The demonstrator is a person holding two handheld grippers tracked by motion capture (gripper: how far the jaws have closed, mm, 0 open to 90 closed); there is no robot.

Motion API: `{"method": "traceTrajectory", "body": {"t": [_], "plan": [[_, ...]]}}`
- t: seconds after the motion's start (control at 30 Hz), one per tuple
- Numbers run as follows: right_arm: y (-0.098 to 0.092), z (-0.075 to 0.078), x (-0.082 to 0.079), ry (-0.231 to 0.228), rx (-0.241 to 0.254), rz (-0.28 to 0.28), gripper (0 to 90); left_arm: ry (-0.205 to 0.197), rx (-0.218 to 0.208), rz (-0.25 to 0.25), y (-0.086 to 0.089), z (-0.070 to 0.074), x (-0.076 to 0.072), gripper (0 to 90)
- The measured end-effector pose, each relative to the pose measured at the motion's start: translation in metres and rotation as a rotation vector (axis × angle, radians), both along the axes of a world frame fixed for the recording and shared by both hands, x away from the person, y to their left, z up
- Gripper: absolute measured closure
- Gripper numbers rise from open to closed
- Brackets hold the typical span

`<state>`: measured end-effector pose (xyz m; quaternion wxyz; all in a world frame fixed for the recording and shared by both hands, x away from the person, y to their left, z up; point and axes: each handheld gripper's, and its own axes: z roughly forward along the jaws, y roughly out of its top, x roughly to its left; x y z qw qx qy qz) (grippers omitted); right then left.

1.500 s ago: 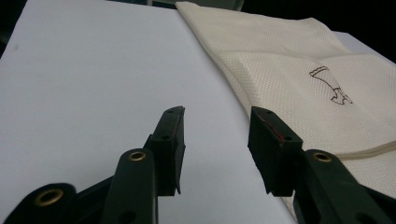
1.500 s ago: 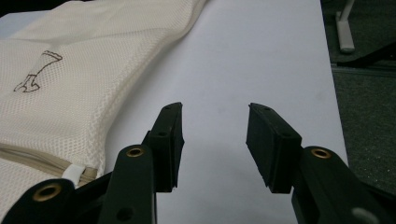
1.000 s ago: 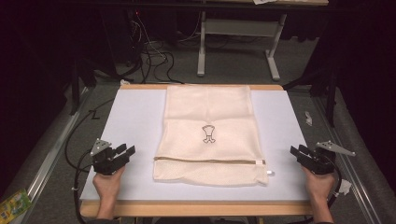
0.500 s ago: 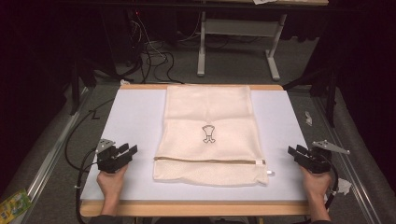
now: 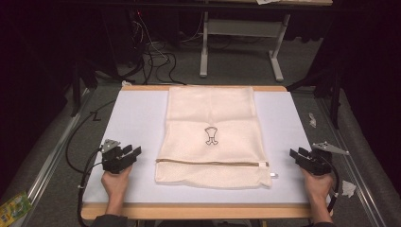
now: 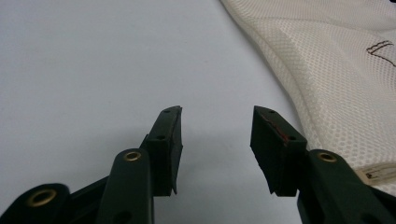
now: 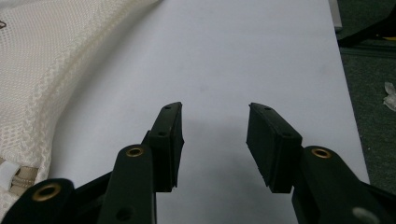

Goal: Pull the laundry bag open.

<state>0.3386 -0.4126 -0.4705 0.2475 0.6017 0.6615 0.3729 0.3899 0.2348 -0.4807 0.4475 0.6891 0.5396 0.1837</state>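
A cream mesh laundry bag (image 5: 213, 127) lies flat in the middle of the white table mat (image 5: 132, 118). It bears a small dark emblem (image 5: 211, 135), and a zipper (image 5: 213, 163) runs across near its front edge. My left gripper (image 5: 134, 152) rests on the mat left of the bag. It is open, its jaws have just been opening a little further, and nothing is between them (image 6: 217, 121); the bag's edge (image 6: 336, 70) lies to their right. My right gripper (image 5: 294, 154) stands open and empty (image 7: 215, 116) right of the bag (image 7: 42, 60).
The mat covers a wooden table whose front edge (image 5: 198, 210) is near the person's forearms. Grey floor with cables (image 5: 156, 56) and a metal table frame (image 5: 241, 33) lie beyond. Paper scraps (image 5: 312, 119) lie on the floor at the right, a yellow-green packet (image 5: 12, 208) at the left.
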Motion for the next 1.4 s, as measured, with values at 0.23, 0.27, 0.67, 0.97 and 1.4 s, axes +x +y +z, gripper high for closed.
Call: {"method": "traceTrajectory", "body": {"t": [0.23,0.27,0.67,0.97,1.4], "plan": [[0.002,-0.001,0.002,-0.003,-0.011,-0.006,56.4,0.001,0.009,0.002,-0.001,-0.001,0.004,53.0],[0.002,-0.001,0.002,-0.003,-0.012,-0.007,56.4,0.002,0.011,0.006,-0.002,-0.001,0.004,53.0],[0.002,-0.003,0.005,0.015,-0.030,-0.015,55.5,0.015,0.026,0.008,-0.003,-0.003,0.006,52.3],[0.003,-0.004,0.005,0.021,-0.039,-0.020,54.6,0.016,0.066,0.003,-0.007,-0.004,0.006,50.1],[0.006,-0.005,0.005,0.015,-0.078,-0.022,52.3,-0.011,0.133,-0.018,-0.014,-0.004,0.003,44.9]]}}
